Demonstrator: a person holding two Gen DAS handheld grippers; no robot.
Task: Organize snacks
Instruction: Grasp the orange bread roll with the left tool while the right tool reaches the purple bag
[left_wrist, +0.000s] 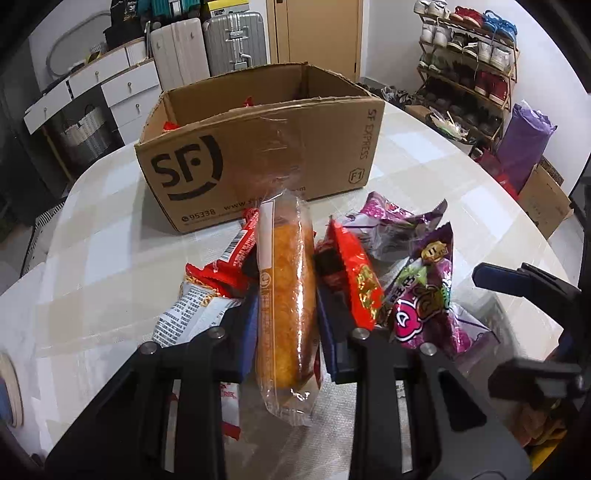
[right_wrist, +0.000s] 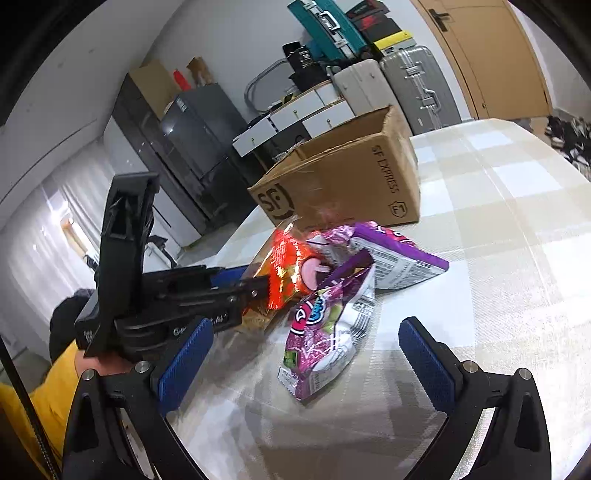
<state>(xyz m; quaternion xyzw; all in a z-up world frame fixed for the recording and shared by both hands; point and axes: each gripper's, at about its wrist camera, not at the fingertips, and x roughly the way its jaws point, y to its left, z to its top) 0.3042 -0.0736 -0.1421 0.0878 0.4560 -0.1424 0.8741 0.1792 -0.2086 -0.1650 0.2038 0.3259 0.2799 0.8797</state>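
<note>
In the left wrist view my left gripper (left_wrist: 288, 295) is shut on a long bread roll in a clear wrapper (left_wrist: 286, 317), which stands up between the blue pads. Red snack packets (left_wrist: 354, 280) and purple candy packets (left_wrist: 424, 306) lie around it on the table. An open cardboard box (left_wrist: 258, 147) marked SF stands just behind the pile, with red packets showing inside. In the right wrist view my right gripper (right_wrist: 304, 325) is open, hanging over a purple candy packet (right_wrist: 325, 332) without touching it. The left gripper (right_wrist: 255, 284) reaches into the pile from the left there.
The pale checked table (left_wrist: 110, 258) has bare room left and right of the box. Its rounded edge runs along the left. Suitcases (left_wrist: 232, 40), white drawers (left_wrist: 122, 85) and a shoe rack (left_wrist: 469, 62) stand beyond. A yellow sleeve (right_wrist: 44, 398) shows at lower left.
</note>
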